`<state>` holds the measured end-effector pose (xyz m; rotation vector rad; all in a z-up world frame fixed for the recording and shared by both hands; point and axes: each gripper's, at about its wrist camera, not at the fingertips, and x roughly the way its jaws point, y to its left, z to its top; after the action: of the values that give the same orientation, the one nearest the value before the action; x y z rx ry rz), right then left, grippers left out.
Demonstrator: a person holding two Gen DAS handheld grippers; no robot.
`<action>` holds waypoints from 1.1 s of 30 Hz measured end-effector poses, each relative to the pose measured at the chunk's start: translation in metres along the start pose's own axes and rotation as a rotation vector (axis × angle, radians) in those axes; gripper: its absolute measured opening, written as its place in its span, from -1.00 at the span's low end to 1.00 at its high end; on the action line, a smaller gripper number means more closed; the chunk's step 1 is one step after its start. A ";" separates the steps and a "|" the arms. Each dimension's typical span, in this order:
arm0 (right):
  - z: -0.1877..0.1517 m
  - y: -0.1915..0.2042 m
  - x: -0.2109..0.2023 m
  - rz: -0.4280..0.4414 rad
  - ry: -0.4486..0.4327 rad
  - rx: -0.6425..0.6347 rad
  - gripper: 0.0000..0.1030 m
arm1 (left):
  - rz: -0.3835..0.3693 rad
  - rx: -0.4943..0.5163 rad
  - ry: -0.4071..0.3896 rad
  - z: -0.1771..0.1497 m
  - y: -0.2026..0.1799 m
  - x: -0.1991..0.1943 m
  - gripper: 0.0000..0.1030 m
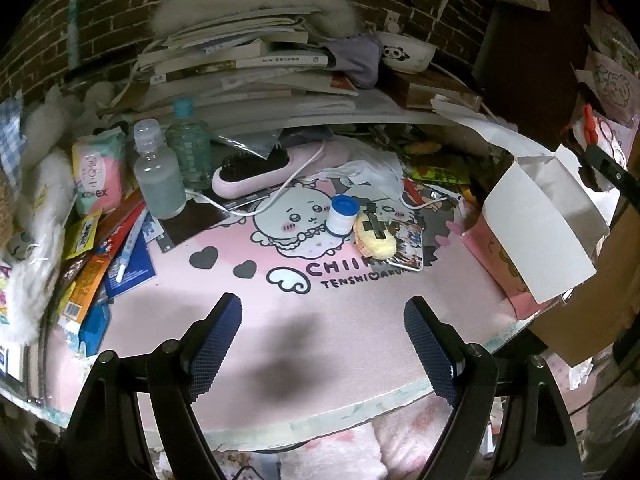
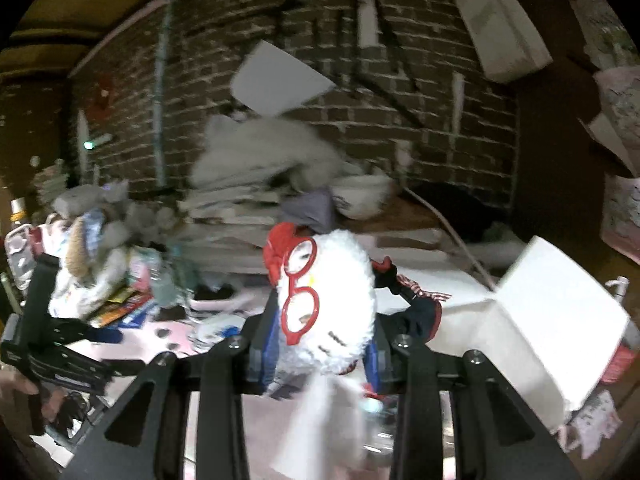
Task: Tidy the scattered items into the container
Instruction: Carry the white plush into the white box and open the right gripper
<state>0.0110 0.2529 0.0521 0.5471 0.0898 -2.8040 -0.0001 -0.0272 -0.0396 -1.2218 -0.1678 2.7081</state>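
In the left wrist view my left gripper [image 1: 323,342] hangs open over the bare front of the pink printed mat [image 1: 360,312], nothing between its fingers. On the mat beyond it stand a small blue-and-white pot [image 1: 340,216], a yellow plush with a black cross [image 1: 376,237] and a picture card [image 1: 409,249]. A pink box with open white flaps [image 1: 532,232] stands at the right. In the right wrist view my right gripper [image 2: 322,346] is shut on a white fluffy plush with red glasses [image 2: 332,300], held up left of the box [image 2: 548,320].
A pink hairbrush with a white cord [image 1: 260,168], two bottles [image 1: 158,176], packets and booklets [image 1: 120,248] crowd the mat's left and back. Stacked books [image 1: 248,64] and a panda bowl [image 1: 404,54] sit behind, against a brick wall. A hand holding the left gripper [image 2: 60,340] shows at left.
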 end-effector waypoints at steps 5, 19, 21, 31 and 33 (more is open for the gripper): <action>0.000 -0.036 0.005 -0.065 0.099 0.000 -0.39 | -0.002 0.013 0.008 0.000 -0.005 0.003 0.58; -0.019 -0.077 0.055 -0.075 0.401 0.008 -0.36 | 0.007 0.021 0.028 -0.001 -0.009 0.009 0.58; -0.021 -0.077 0.060 -0.092 0.421 -0.005 -0.35 | 0.009 0.021 0.034 -0.002 -0.009 0.011 0.58; -0.017 -0.073 0.050 -0.102 0.343 -0.010 0.61 | -0.004 0.015 0.062 -0.005 -0.006 0.028 0.58; -0.014 -0.070 0.043 -0.069 0.313 0.008 0.63 | -0.010 0.014 0.066 -0.005 -0.006 0.032 0.58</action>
<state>-0.0427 0.3106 0.0233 0.9981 0.1637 -2.7607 -0.0166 -0.0151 -0.0654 -1.3008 -0.1455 2.6521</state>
